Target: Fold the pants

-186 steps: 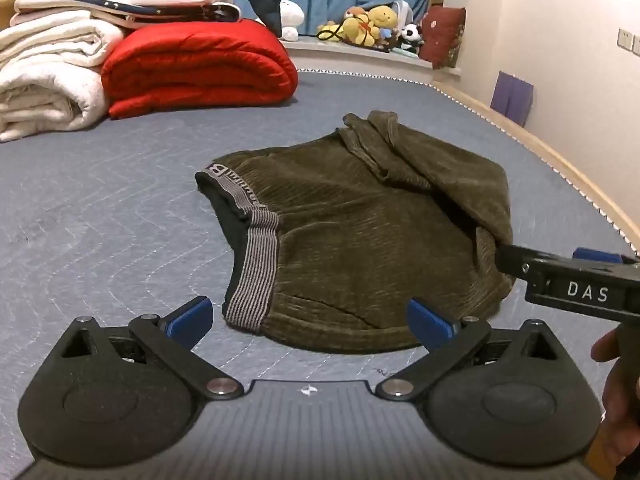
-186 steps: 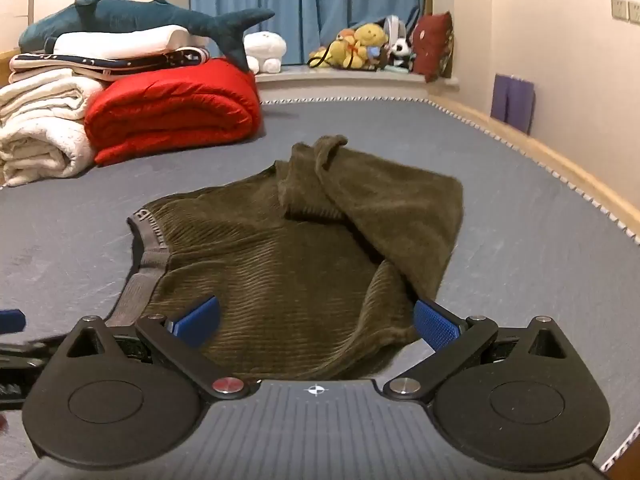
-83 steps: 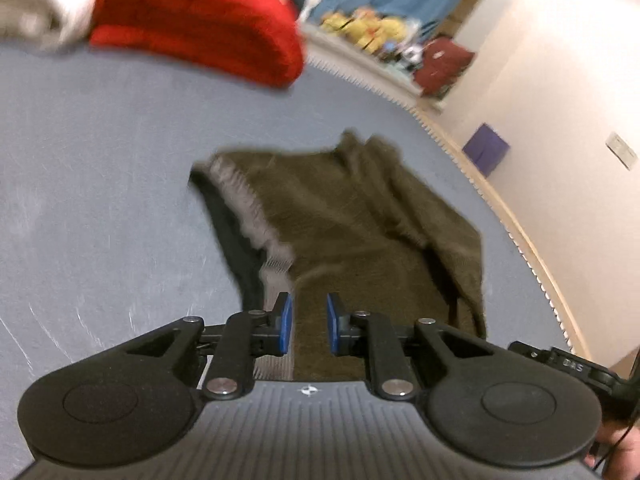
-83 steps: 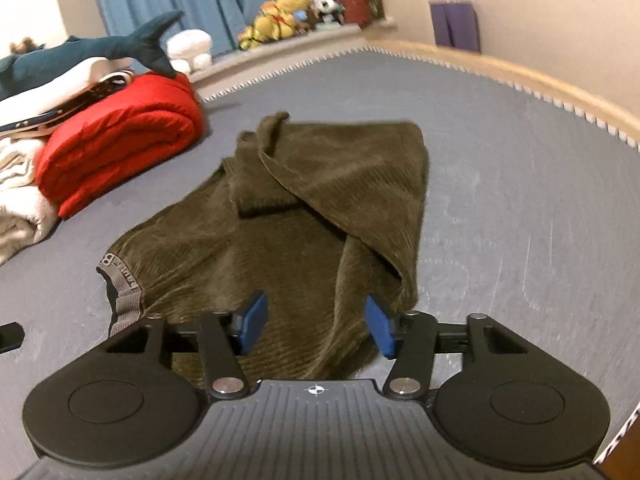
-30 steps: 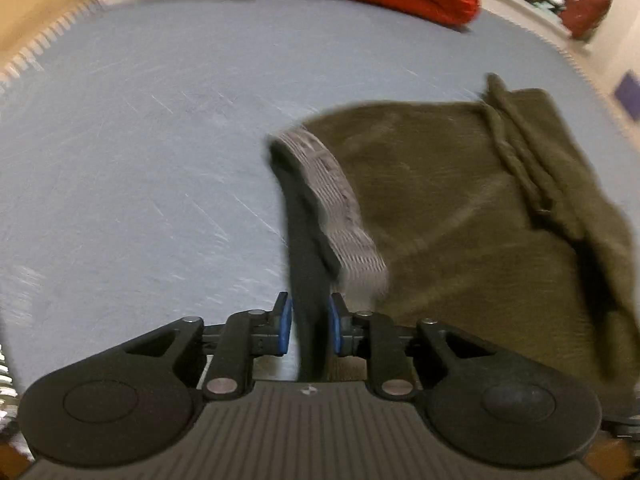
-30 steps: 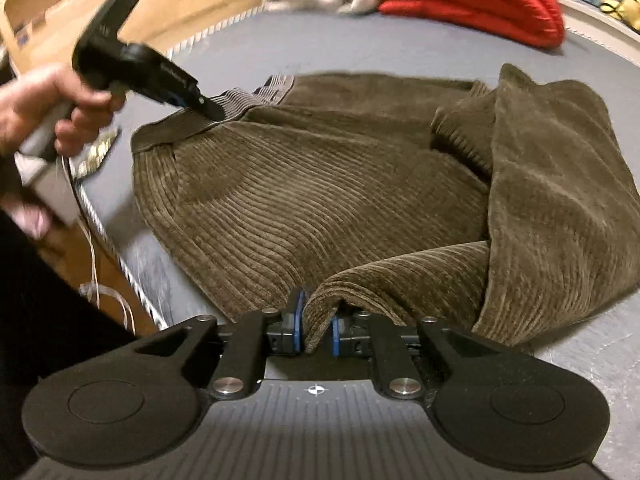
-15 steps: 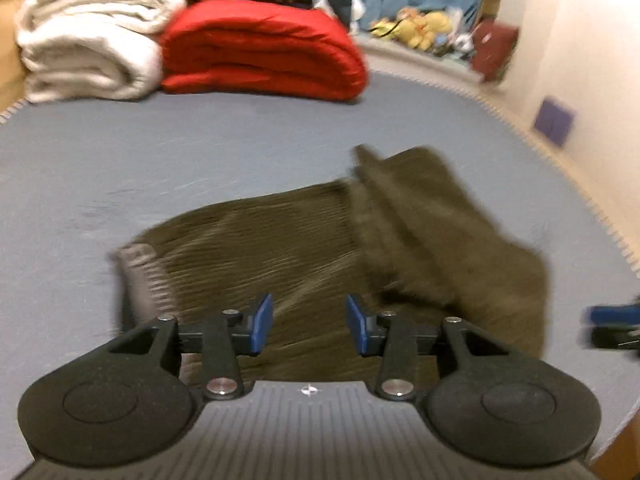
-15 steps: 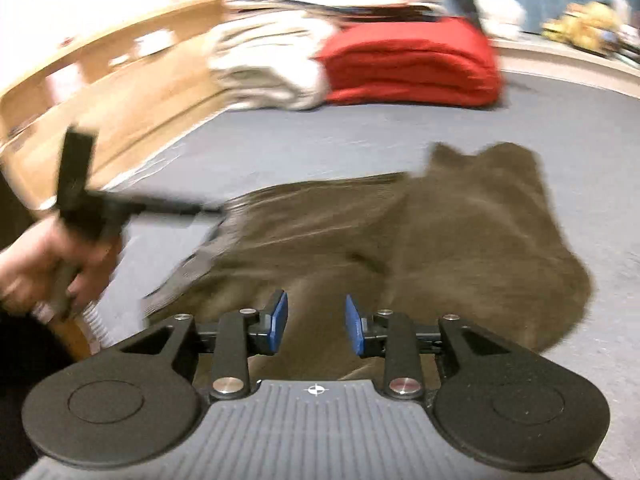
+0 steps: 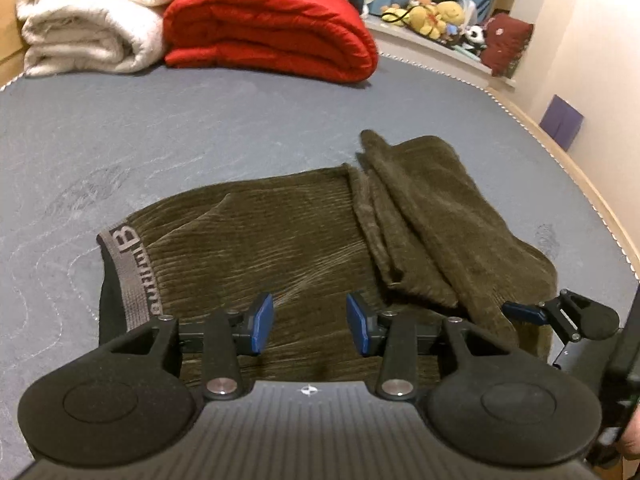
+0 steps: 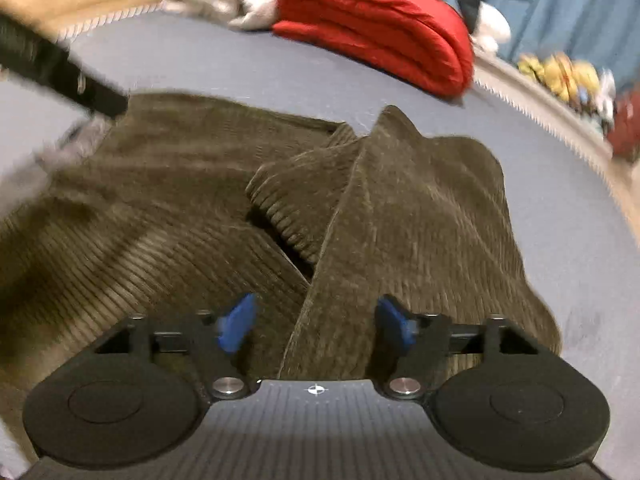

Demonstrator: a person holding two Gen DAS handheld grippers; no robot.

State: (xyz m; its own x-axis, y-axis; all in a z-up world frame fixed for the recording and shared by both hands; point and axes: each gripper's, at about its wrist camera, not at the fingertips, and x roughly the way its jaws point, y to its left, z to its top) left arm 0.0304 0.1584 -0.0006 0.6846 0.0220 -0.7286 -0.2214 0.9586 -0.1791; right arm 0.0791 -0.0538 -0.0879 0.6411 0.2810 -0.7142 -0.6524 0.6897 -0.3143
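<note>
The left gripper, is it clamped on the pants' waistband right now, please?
No, the left gripper stands open above the pants, beside the waistband.

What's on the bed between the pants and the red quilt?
Nothing: in the left wrist view, bare blue-grey mattress separates the olive pants from the red quilt. The blurrier right wrist view shows the same bare stretch.

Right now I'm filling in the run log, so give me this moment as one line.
task: fold pants | left gripper: open, empty | right gripper: opening, nothing pinched | pants: flat on bed, legs folded over
</note>
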